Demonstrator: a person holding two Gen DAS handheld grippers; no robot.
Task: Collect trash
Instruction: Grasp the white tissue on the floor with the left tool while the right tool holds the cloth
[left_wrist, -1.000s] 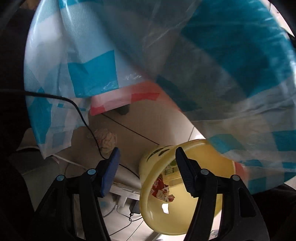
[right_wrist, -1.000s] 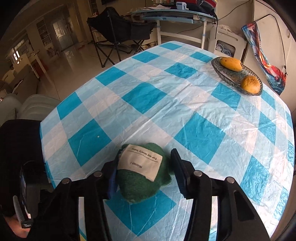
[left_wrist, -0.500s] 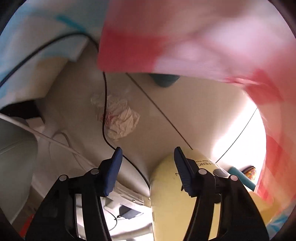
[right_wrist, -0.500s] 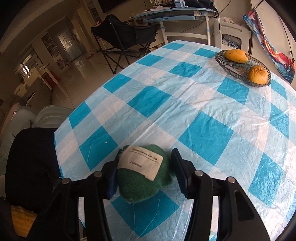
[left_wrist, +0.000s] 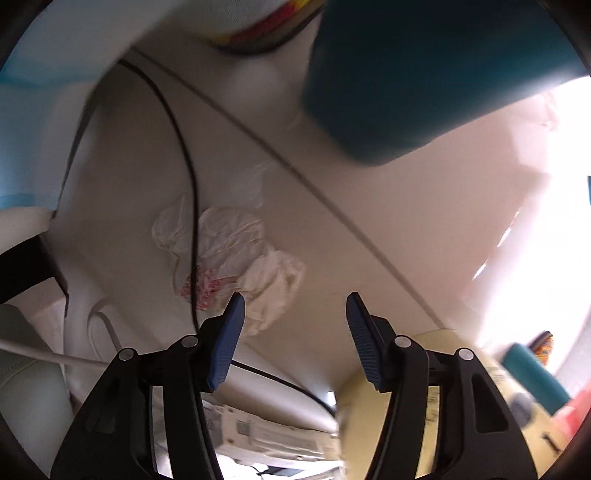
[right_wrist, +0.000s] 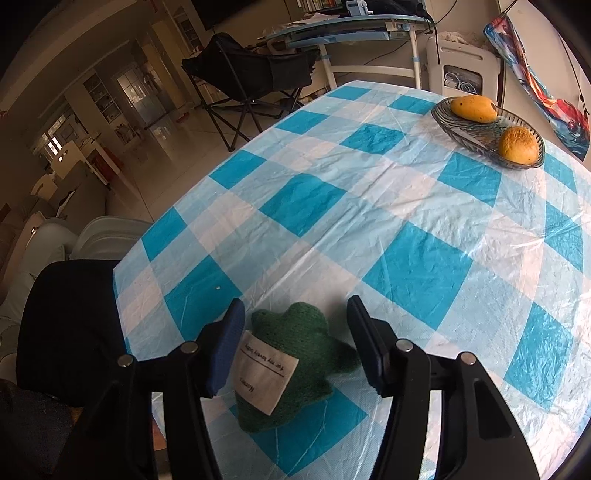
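Observation:
In the left wrist view a crumpled white paper (left_wrist: 229, 254) with red print lies on the pale floor, and a black cable (left_wrist: 188, 177) runs across it. My left gripper (left_wrist: 295, 310) points down at the floor, open and empty; the paper sits just past its left fingertip. The yellow bin (left_wrist: 454, 413) shows at the lower right behind the right finger. In the right wrist view a green knitted piece (right_wrist: 295, 365) with a white label lies on the blue checked tablecloth (right_wrist: 369, 221). My right gripper (right_wrist: 295, 314) straddles it, jaws opening, with a gap at the right pad.
A teal table leg (left_wrist: 406, 92) stands above the paper. A white box (left_wrist: 266, 432) and a white cable (left_wrist: 55, 354) lie near the floor's lower edge. On the table a glass dish (right_wrist: 458, 127) holds two yellow fruits. A black chair back (right_wrist: 66, 325) stands at the table's left edge.
My left gripper has sunk from beside the hanging tablecloth to just above the floor, and the crumpled paper now looms large. The right jaws have widened around the green piece.

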